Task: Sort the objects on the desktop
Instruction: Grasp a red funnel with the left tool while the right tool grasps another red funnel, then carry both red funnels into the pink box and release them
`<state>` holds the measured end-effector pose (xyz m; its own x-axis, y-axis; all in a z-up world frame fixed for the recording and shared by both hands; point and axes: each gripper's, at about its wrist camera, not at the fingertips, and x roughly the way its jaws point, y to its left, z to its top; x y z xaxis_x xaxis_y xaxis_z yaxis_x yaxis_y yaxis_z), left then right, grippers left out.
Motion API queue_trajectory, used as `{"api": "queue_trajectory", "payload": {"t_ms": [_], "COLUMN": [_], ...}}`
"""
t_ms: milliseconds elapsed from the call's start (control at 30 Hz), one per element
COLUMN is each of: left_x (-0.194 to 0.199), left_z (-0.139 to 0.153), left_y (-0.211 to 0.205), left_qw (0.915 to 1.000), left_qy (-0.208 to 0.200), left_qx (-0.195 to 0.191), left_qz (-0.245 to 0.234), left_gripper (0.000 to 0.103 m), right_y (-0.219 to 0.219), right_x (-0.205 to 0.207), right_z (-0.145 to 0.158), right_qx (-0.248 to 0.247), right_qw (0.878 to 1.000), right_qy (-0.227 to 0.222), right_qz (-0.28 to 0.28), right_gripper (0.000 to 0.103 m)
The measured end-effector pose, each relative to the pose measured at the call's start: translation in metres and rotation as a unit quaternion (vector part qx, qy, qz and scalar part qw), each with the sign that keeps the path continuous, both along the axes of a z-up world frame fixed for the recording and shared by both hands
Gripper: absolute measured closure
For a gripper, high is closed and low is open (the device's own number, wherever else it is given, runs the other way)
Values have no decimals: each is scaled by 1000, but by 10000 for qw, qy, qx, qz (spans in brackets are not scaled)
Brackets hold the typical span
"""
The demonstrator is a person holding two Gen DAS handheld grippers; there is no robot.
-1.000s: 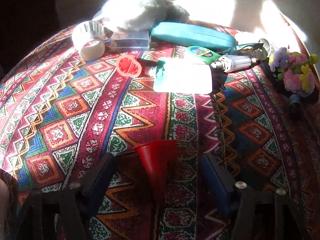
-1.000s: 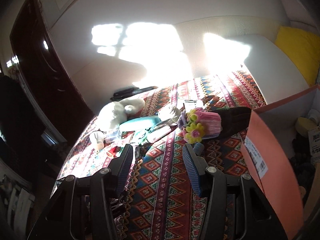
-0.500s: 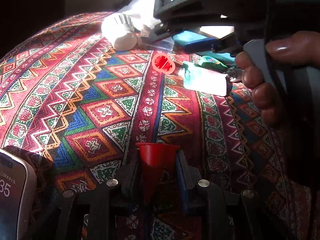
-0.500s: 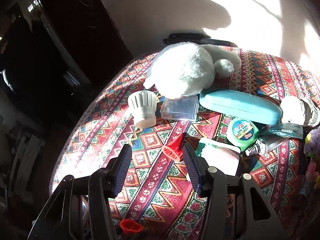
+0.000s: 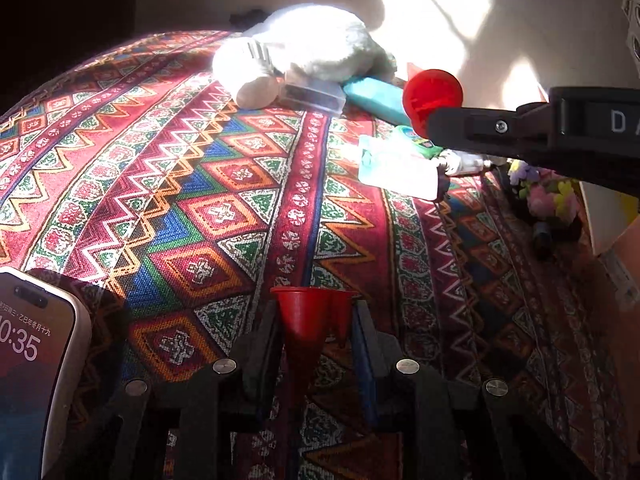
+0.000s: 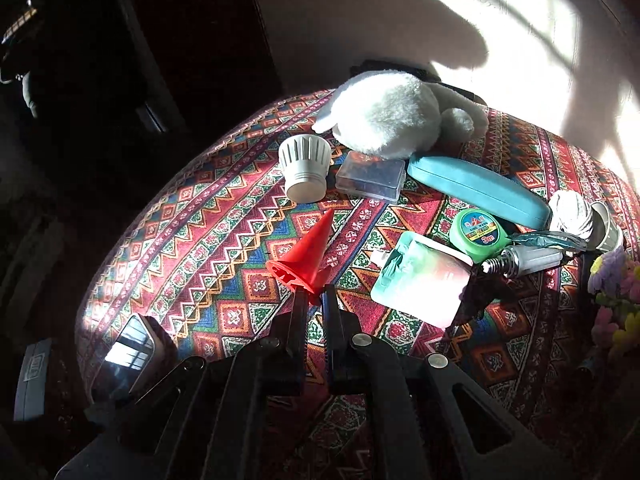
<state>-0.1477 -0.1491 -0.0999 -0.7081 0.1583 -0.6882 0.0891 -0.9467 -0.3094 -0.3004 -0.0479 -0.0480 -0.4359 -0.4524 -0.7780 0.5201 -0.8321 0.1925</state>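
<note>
Two red cones are held. In the left wrist view my left gripper [image 5: 316, 314] is shut on one red cone [image 5: 304, 320], wide end forward, low over the patterned tablecloth [image 5: 208, 216]. My right gripper [image 6: 315, 295] is shut on the rim of the second red cone [image 6: 308, 250], whose tip points away towards the far objects. The left wrist view shows that second cone [image 5: 432, 94] from its open end, clamped in the black right gripper [image 5: 440, 122] at the upper right, above the cluttered far side.
At the far side lie a white plush toy [image 6: 384, 116], a white ribbed cup [image 6: 306, 168], a clear box [image 6: 370, 176], a teal case [image 6: 476, 190], a green tape measure [image 6: 478, 234], a pouch [image 6: 420, 282] and a bulb [image 6: 528, 260]. Flowers [image 6: 616, 292] stand right; a phone [image 5: 32, 364] lies near left.
Both grippers were open a second ago. The left one shut on the near cone. The right one came down from high up, closed on the second cone and now holds it.
</note>
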Motion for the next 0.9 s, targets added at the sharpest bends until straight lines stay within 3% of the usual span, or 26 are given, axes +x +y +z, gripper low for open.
{"api": "queue_trajectory", "payload": {"t_ms": [333,533,767,900], "left_x": [36,57,63,57], "left_z": [50,84,126,152], "left_y": [34,78,155,216], "left_qw": [9985,9951,9847,9741], "left_qy": [457,738,1073,1290], "left_qx": [85,55,293,290], "left_qz": [-296,-659,-1340,-1834], "left_gripper": [76,75,76,75], "right_y": [86,126,199,250], "right_x": [106,154,199,229], "right_z": [50,79,108,132], "right_qx": [-588,-685,-928,-1047], "right_qw": [9969,9933,9825,9653], "right_qy": [250,699,1172,1668], "right_qz": [-463,-608,-1111,-1715], "right_gripper": [97,97,97,97]}}
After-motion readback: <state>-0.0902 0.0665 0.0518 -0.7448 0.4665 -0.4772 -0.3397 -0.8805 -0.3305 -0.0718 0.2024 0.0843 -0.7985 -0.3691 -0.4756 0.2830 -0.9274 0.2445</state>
